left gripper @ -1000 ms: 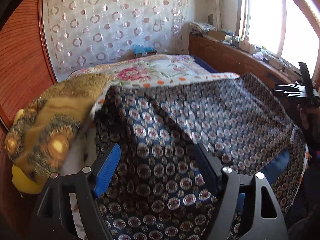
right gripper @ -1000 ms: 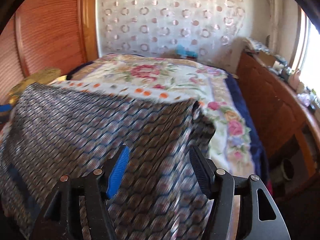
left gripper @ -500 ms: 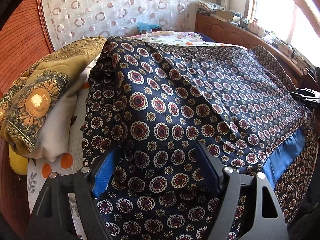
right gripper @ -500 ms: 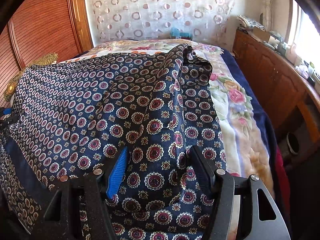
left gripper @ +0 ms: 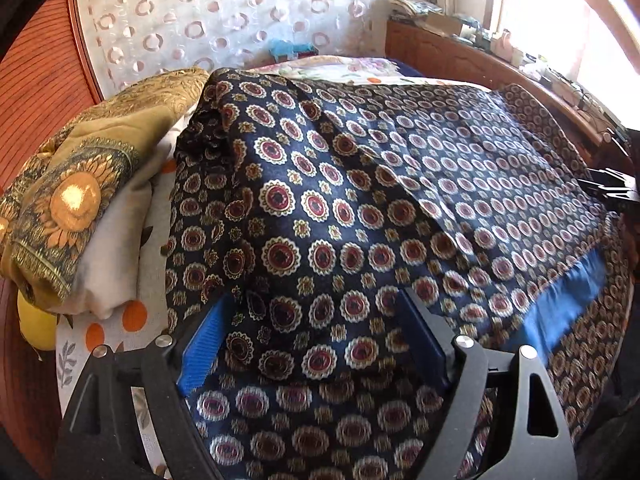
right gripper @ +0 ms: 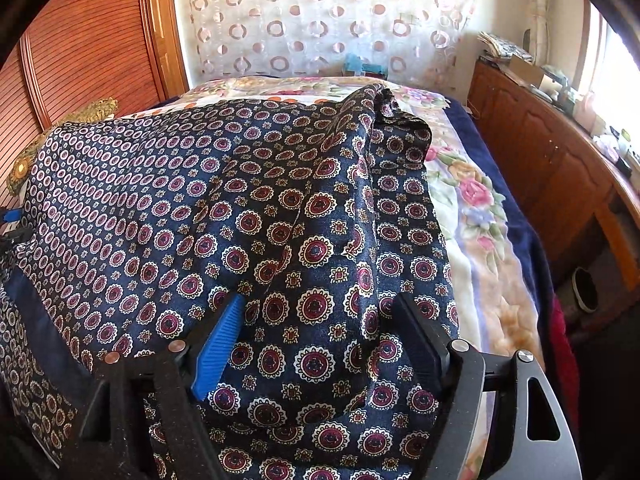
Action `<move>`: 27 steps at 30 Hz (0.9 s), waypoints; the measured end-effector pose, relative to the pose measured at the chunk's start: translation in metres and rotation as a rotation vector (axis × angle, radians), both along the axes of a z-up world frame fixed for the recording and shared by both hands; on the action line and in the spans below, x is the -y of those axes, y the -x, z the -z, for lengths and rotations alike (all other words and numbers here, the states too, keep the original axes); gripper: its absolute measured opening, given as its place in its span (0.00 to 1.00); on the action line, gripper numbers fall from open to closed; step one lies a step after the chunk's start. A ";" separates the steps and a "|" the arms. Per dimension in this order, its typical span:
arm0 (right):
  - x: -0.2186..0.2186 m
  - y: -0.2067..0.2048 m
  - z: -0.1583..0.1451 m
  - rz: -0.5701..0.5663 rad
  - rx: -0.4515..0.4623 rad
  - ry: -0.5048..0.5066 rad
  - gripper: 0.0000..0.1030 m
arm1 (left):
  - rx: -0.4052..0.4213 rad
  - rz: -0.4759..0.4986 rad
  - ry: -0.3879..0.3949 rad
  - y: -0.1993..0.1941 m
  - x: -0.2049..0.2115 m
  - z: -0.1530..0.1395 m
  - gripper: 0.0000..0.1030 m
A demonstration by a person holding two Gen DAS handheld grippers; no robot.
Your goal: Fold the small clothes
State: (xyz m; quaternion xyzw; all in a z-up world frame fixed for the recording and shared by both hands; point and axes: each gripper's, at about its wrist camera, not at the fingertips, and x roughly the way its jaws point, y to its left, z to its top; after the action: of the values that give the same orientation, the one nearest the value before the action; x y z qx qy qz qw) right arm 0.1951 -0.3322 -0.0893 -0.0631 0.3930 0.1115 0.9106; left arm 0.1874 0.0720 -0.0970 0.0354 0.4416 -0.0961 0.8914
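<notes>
Lowered navy garment (left gripper: 360, 184) over floral bedspread (right gripper: 480, 216)

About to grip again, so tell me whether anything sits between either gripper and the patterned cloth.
Nothing visible does: the navy medallion-print cloth lies directly between the fingers of both the left gripper and the right gripper.

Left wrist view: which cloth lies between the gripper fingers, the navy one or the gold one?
The navy medallion cloth; the gold sunflower cloth sits folded off to the left, clear of the left gripper.

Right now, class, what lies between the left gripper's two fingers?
Navy medallion-print garment, draped between the left gripper fingers; shown in the left wrist view.
</notes>
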 end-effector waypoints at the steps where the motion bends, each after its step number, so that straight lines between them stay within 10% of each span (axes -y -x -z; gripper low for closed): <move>1: 0.000 0.000 0.000 0.000 0.000 -0.001 0.76 | 0.010 -0.003 0.013 0.004 -0.004 -0.003 0.78; 15: 0.001 -0.001 0.001 -0.004 0.002 -0.001 0.76 | 0.029 -0.112 0.108 0.022 -0.046 -0.002 0.60; 20: 0.001 -0.001 0.001 -0.004 0.002 -0.001 0.76 | 0.050 -0.085 0.107 0.025 -0.039 -0.004 0.33; 27: 0.001 -0.001 0.001 -0.005 0.003 0.001 0.76 | 0.035 -0.113 0.122 0.018 -0.045 -0.004 0.33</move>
State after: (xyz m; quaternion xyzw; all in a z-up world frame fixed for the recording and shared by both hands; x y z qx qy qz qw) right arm 0.1957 -0.3336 -0.0900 -0.0645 0.3914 0.1135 0.9109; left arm 0.1690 0.1167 -0.0930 -0.0424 0.4207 -0.0719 0.9034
